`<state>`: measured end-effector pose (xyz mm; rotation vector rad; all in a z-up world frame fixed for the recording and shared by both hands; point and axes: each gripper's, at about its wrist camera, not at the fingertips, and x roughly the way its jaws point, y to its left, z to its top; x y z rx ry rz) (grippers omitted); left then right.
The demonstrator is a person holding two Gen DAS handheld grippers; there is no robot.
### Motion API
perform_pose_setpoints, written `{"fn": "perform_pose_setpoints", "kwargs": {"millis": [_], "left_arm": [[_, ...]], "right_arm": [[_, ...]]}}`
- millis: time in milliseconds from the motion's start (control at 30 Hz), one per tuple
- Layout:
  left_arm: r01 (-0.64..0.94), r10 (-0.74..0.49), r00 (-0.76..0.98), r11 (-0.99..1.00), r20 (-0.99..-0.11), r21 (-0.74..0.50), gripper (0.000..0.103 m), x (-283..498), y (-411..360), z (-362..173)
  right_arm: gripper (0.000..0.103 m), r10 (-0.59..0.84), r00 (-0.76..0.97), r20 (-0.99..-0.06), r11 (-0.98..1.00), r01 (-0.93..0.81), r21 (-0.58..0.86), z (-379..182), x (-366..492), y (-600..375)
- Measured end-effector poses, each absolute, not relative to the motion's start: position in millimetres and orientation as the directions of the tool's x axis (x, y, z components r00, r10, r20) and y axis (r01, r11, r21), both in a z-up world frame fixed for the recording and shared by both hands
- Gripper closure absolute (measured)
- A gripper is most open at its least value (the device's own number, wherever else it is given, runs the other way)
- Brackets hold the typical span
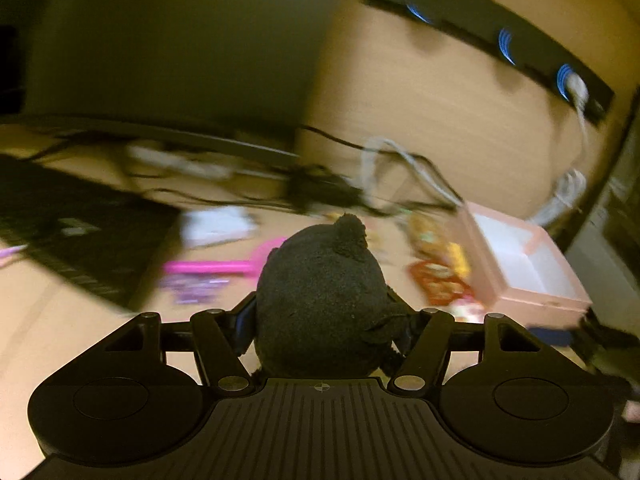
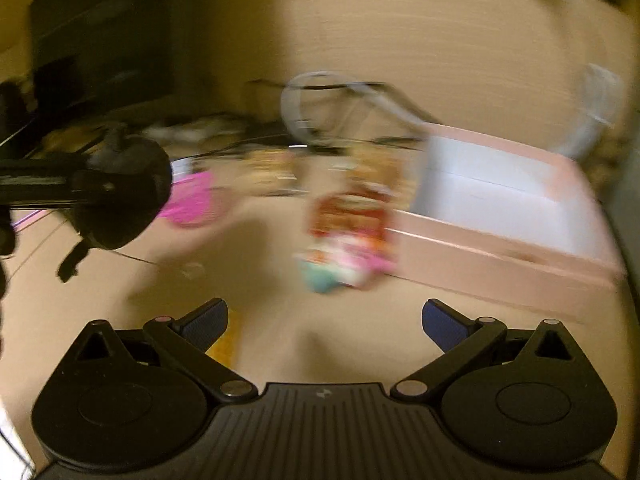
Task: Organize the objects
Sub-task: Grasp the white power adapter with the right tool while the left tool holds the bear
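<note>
Left gripper point(image 1: 320, 320): jaws part-way open and clamped on a black plush toy point(image 1: 320, 300). The blue pads press its two flanks; the toy fills the gap and rises above the fingers, a rounded ear at its 1 o'clock. It hangs clear of the wooden surface point(image 1: 80, 320).

Right gripper point(image 2: 325, 320): jaws spread wide, blue pads point(image 2: 444, 326) bare, nothing between them; only the surface shows in the gap.

Left wrist view, heavily blurred. From the toy: a pink box point(image 1: 532, 264), white inside and open on top, at 3 o'clock. Colourful snack packets point(image 1: 436, 276) lie between toy and box, just beside the box's near wall. A pink comb-like item point(image 1: 216, 268) at 9 o'clock. A dark keyboard point(image 1: 80, 232) at 10 o'clock. Tangled cables point(image 1: 400, 168) at 12 o'clock.

Right wrist view, also blurred: the left gripper with the toy appears at 10 o'clock, the packets point(image 2: 352, 220) at 12 o'clock, the pink box point(image 2: 500, 200) at 1 o'clock. A small yellow item point(image 2: 224, 348) lies beside the left finger; what it is cannot be made out.
</note>
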<state>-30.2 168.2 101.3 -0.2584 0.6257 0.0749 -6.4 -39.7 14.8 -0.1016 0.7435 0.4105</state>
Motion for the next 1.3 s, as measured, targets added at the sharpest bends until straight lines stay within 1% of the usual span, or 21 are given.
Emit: {"fn": "perform_pose_setpoints", "kwargs": {"millis": [200,333,367,400,433,467,500,533,600,633,667,700,800,833,900,1000,1067,1133,1167,1233,1300], "left_arm": [[-0.317,0.117,0.782,0.920,-0.613,-0.229,0.034,-77,237,105],[-0.367,0.145,0.785,0.892,-0.602,-0.264,0.034,-98,270,102],[-0.373,0.148,0.789,0.887,-0.597,-0.272,0.034,-102,277,101],[-0.377,0.151,0.791,0.883,-0.593,-0.279,0.033,-105,282,101],[-0.381,0.153,0.793,0.880,-0.590,-0.284,0.033,-107,286,100],[-0.387,0.156,0.795,0.875,-0.587,-0.292,0.033,-109,291,98],[-0.394,0.159,0.795,0.869,-0.585,-0.298,0.033,-114,295,96],[-0.400,0.160,0.795,0.863,-0.585,-0.308,0.033,-116,299,94],[-0.413,0.160,0.792,0.851,-0.589,-0.324,0.033,-119,306,89],[-0.417,0.159,0.790,0.848,-0.592,-0.328,0.033,-118,309,87],[-0.421,0.159,0.787,0.845,-0.597,-0.330,0.033,-120,311,86],[-0.424,0.158,0.784,0.843,-0.601,-0.331,0.033,-120,314,85],[-0.421,0.145,0.784,0.839,-0.604,-0.345,0.033,-114,320,84],[-0.416,0.138,0.786,0.840,-0.603,-0.349,0.033,-110,320,85],[-0.401,0.126,0.793,0.845,-0.596,-0.354,0.033,-103,319,86],[-0.379,0.111,0.801,0.855,-0.588,-0.354,0.033,-94,314,88],[-0.372,0.104,0.803,0.857,-0.587,-0.357,0.033,-92,309,89],[-0.365,0.086,0.799,0.856,-0.595,-0.366,0.033,-89,305,88],[-0.362,0.081,0.794,0.859,-0.602,-0.361,0.033,-87,304,87],[-0.366,0.083,0.784,0.862,-0.616,-0.350,0.033,-87,300,86],[-0.370,0.084,0.777,0.863,-0.624,-0.345,0.033,-90,299,86]], "right_arm": [[0.000,0.462,0.596,-0.657,0.769,-0.638,-0.037,17,15,69],[0.000,0.508,0.572,-0.644,0.658,-0.741,-0.138,15,26,142],[0.002,0.517,0.563,-0.645,0.637,-0.756,-0.150,13,31,158],[0.011,0.524,0.552,-0.648,0.615,-0.772,-0.161,10,36,175],[0.016,0.529,0.539,-0.655,0.594,-0.787,-0.168,8,40,193],[0.024,0.528,0.524,-0.668,0.580,-0.797,-0.167,5,45,205],[0.030,0.526,0.508,-0.682,0.571,-0.805,-0.158,1,51,215],[0.034,0.528,0.494,-0.691,0.565,-0.812,-0.149,-1,57,223],[0.052,0.531,0.479,-0.699,0.555,-0.820,-0.141,-6,69,237],[0.057,0.530,0.471,-0.705,0.553,-0.822,-0.134,-9,74,239],[0.066,0.528,0.453,-0.719,0.550,-0.827,-0.117,-12,79,241],[0.072,0.525,0.434,-0.732,0.548,-0.831,-0.100,-15,84,244],[0.078,0.513,0.409,-0.754,0.545,-0.834,-0.082,-23,89,238],[0.078,0.518,0.394,-0.760,0.545,-0.836,-0.063,-22,87,230],[0.078,0.511,0.379,-0.772,0.545,-0.837,-0.051,-21,83,212],[0.078,0.468,0.397,-0.789,0.536,-0.838,-0.104,-19,73,176],[0.077,0.428,0.393,-0.814,0.557,-0.824,-0.105,-14,73,150],[0.055,0.441,0.401,-0.803,0.591,-0.803,-0.076,-1,76,130],[0.028,0.454,0.421,-0.785,0.608,-0.791,-0.072,5,78,127],[0.006,0.480,0.502,-0.719,0.643,-0.759,-0.101,16,84,136],[0.005,0.494,0.538,-0.683,0.638,-0.758,-0.136,17,90,161]]}}
